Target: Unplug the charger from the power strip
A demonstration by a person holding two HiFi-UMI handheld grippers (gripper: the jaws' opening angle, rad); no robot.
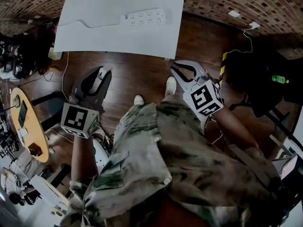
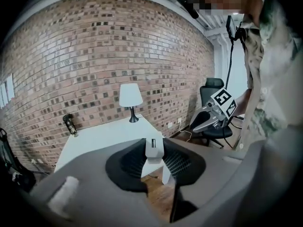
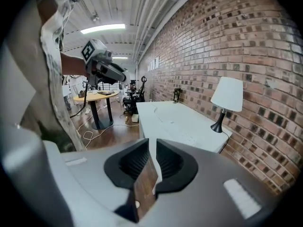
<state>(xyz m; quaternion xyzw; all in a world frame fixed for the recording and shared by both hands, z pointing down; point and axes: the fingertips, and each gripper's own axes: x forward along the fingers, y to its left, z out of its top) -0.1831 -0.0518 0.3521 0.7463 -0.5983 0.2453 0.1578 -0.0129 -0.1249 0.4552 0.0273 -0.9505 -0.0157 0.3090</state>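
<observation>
The white power strip [image 1: 144, 18] lies on the white table [image 1: 94, 37] with its cord running left; I see nothing plugged into its sockets. Both grippers hang over the wooden floor in front of the table, well back from the strip. My left gripper [image 1: 100, 73] [image 2: 154, 148] is shut on a white charger [image 2: 154, 154], which stands upright between the black pads. My right gripper [image 1: 176, 66] [image 3: 152, 148] has its jaws drawn nearly together, a thin slit between them and nothing in it. Each gripper view shows the other gripper raised off to the side.
A white lamp [image 2: 130, 98] [image 3: 226, 98] stands at the table's brick-wall end, and a small dark object [image 2: 69, 124] stands at the other. A round wooden table [image 1: 26, 122], floor cables, a black office chair [image 2: 213, 96] and a dark bag [image 1: 265, 84] surround me. My camouflage trousers [image 1: 156, 145] fill the foreground.
</observation>
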